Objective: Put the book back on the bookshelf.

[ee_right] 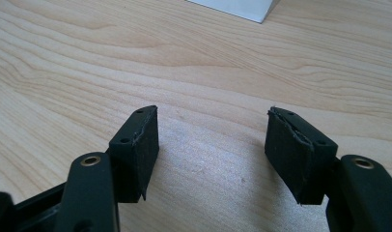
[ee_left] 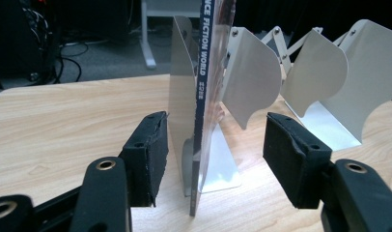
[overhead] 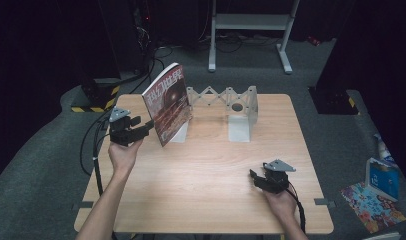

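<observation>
table (overhead: 206, 185): light wood, bare in front.
rack (overhead: 241, 107): white folding bookend rack at back; far dividers crowd the slot.
magazine (overhead: 167, 104): upright, leaning in rack's left end slot.
left gripper (ee_left: 211, 159): jaws apart astride the spine, pads clear. Back straight out, don't clip it.
right gripper (ee_right: 211, 145): jaws apart, empty, over table.

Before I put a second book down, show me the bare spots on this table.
Free: the wide front half of the table, between the left gripper and the right gripper, and the strip right of the white rack to the table's right edge. Crowded: the back left, where the magazine stands against the rack's left plate, between the left gripper's open jaws.
</observation>
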Available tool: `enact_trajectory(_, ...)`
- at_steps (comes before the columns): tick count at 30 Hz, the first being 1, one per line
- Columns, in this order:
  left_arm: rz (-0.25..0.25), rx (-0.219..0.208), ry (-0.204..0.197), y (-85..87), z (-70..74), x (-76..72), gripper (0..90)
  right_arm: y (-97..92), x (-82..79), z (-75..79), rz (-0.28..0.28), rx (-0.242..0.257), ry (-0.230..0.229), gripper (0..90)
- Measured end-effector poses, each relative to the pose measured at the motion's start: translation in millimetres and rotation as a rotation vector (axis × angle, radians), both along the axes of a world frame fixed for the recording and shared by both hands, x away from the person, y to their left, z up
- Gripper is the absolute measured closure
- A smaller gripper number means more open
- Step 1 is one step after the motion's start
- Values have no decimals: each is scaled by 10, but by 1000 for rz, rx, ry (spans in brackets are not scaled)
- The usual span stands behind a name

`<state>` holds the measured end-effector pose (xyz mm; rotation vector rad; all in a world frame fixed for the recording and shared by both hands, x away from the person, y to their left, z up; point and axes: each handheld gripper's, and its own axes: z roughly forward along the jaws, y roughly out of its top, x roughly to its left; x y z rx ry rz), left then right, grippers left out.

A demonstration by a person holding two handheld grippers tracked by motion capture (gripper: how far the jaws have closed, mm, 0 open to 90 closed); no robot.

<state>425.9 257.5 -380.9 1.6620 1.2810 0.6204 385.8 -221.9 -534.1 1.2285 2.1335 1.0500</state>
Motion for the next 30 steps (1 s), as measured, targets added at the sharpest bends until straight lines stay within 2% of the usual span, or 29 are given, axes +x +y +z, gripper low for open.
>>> enact_trajectory(9,-31,-14,-8,-7,0,-57,390,0,-1,1,0,0,0,367)
enact_trajectory(18,-61,-48,-3,25,-27,-143,369,1,-2,1,-1,0,0,368)
enact_trajectory(23,-67,-48,1,37,-39,-172,351,-1,-1,0,0,-1,-1,367)
enact_trajectory(27,-69,-28,4,48,-58,-207,340,1,-2,2,-2,1,2,367)
enact_trajectory(30,-68,-36,7,77,-83,-232,339,0,-1,2,-1,-1,2,368)
